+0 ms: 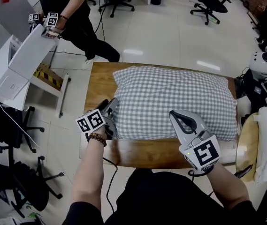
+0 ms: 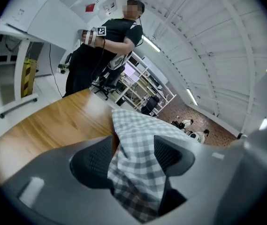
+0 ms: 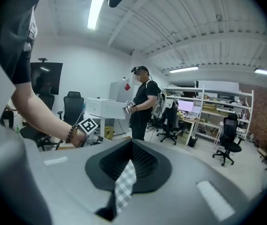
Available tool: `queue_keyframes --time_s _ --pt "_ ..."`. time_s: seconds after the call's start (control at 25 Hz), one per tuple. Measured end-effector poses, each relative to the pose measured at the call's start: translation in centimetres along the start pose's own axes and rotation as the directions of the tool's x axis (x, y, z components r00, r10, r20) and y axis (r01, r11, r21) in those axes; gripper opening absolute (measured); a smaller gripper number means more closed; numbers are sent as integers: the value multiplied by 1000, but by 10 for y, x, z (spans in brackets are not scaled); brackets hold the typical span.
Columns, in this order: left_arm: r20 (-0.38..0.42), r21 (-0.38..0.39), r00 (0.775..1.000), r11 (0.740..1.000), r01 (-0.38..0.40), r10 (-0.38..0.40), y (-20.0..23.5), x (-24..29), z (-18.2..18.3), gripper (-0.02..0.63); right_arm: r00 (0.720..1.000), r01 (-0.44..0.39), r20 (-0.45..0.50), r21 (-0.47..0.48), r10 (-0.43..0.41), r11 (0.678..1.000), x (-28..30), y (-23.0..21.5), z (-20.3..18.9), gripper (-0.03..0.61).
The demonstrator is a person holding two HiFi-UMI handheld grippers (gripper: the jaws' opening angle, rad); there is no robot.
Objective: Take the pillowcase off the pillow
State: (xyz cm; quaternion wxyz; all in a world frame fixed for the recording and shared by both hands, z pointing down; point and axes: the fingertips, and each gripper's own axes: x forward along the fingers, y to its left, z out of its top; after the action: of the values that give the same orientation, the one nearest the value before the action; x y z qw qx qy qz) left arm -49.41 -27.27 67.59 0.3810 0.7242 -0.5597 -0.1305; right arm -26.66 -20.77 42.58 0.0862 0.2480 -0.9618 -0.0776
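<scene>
Filled checked pillowcase point(image 1: 171, 97) lies on wooden worktop point(image 1: 100, 81); L gripper point(image 1: 111, 107) jaws spread, cloth corner loose between them; R gripper point(image 1: 179, 118) jaws pressed together, pinching pillowcase strip at near edge

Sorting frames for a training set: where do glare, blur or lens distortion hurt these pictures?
Head view: sharp, evenly lit; bright glare patches on the floor, and sheen washes the near edge of the table. Left gripper view: heavy fisheye bending, dark corners; the pillowcase near the lens is soft. Right gripper view: same fisheye; a ceiling light blows out, and the close forearm looks slightly soft.
</scene>
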Motion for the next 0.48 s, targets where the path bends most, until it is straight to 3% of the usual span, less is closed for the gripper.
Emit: queue_keyframes --time_s 0.2,0.32,0.48 --pt "-30 -122 995 988 92 -96 17 23 -1 265 996 9 -84 57 -4 998 21 -7 -3 2" --pt "-49 -188 987 972 143 -155 24 36 -7 265 1000 -2 -29 16 3 1000 33 -16 0 0" --pt "-69 -290 978 942 167 -195 32 48 -17 261 995 9 -99 72 -2 997 43 -21 -10 1"
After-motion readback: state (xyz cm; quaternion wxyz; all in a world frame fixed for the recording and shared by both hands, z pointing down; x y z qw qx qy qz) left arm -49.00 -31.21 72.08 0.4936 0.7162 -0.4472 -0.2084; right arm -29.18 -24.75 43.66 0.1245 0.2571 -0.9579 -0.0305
